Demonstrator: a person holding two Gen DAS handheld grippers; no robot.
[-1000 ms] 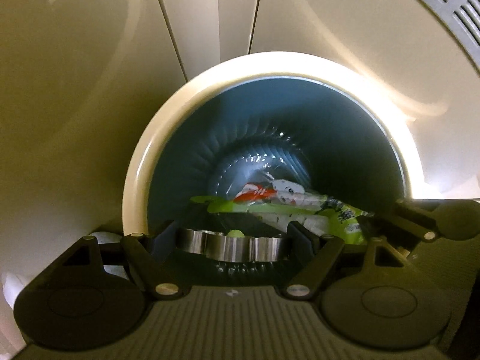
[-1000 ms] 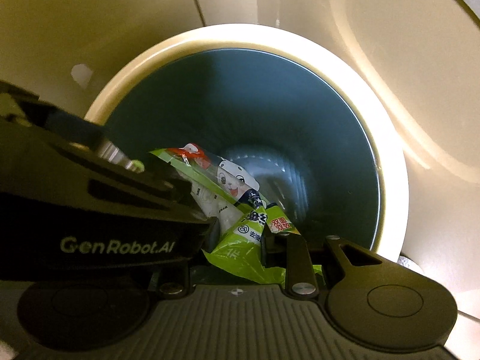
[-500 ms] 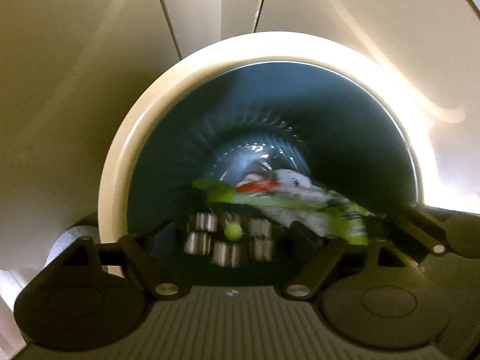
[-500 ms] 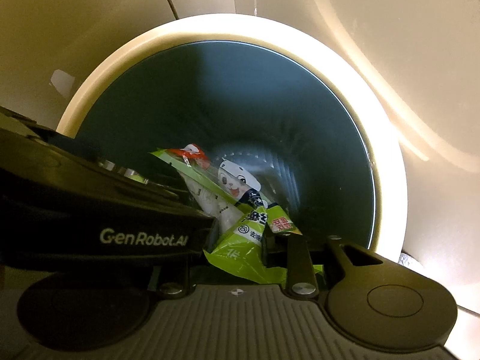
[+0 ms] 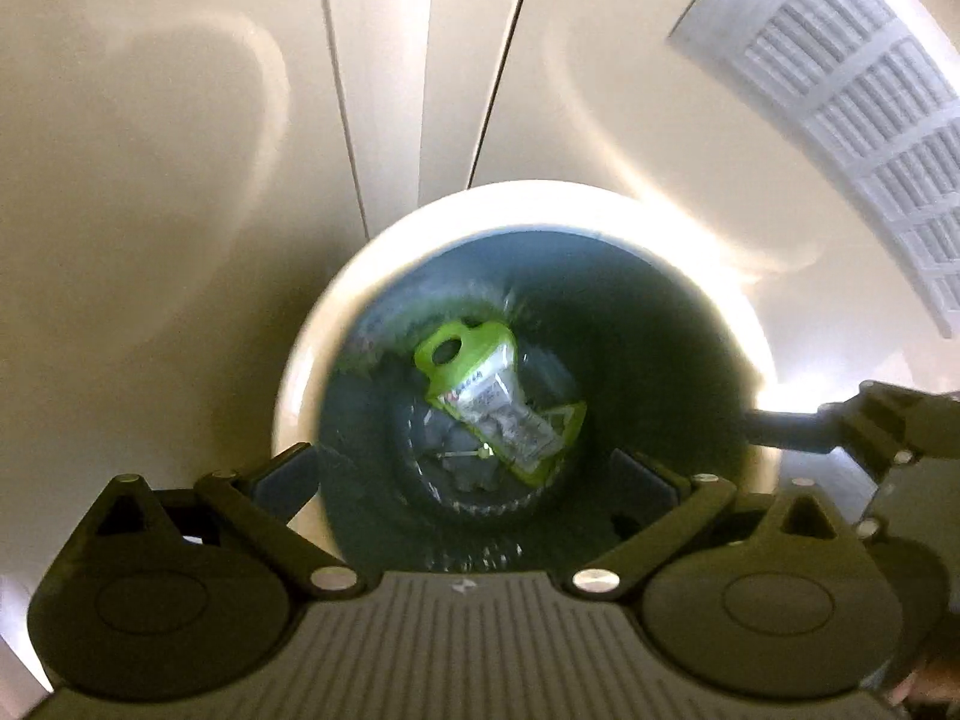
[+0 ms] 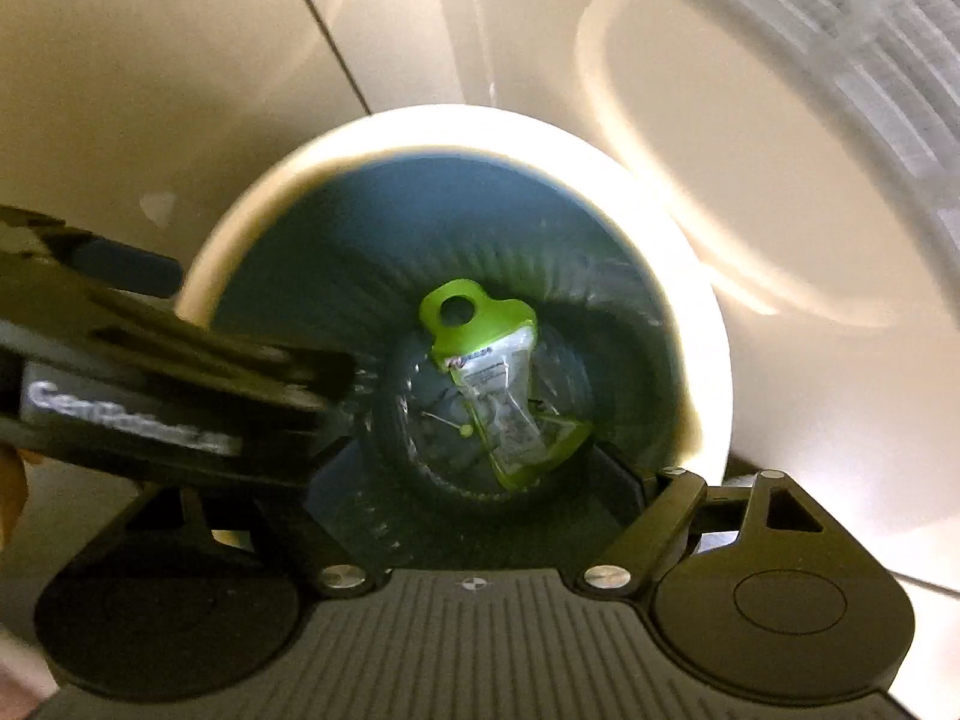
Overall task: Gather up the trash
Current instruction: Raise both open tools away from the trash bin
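A round bin with a white rim and a dark liner stands below both grippers. A green and clear snack wrapper lies loose at its bottom, beside a thin pin with a green head. My left gripper hangs above the bin mouth, its jaws opening wide with nothing between them. My right gripper is just beside it, also opening and empty. The left gripper's body crosses the left of the right wrist view. The right gripper's finger shows at the left wrist view's right edge.
The bin stands on pale glossy floor tiles with dark seams. A white slatted grille lies to the upper right. A person's hand shows at the left edge.
The left gripper let go of a cluster of silver cylinders and the right let go of the green wrapper. Both dropped into the bin. Both grippers opened and rose away from it.
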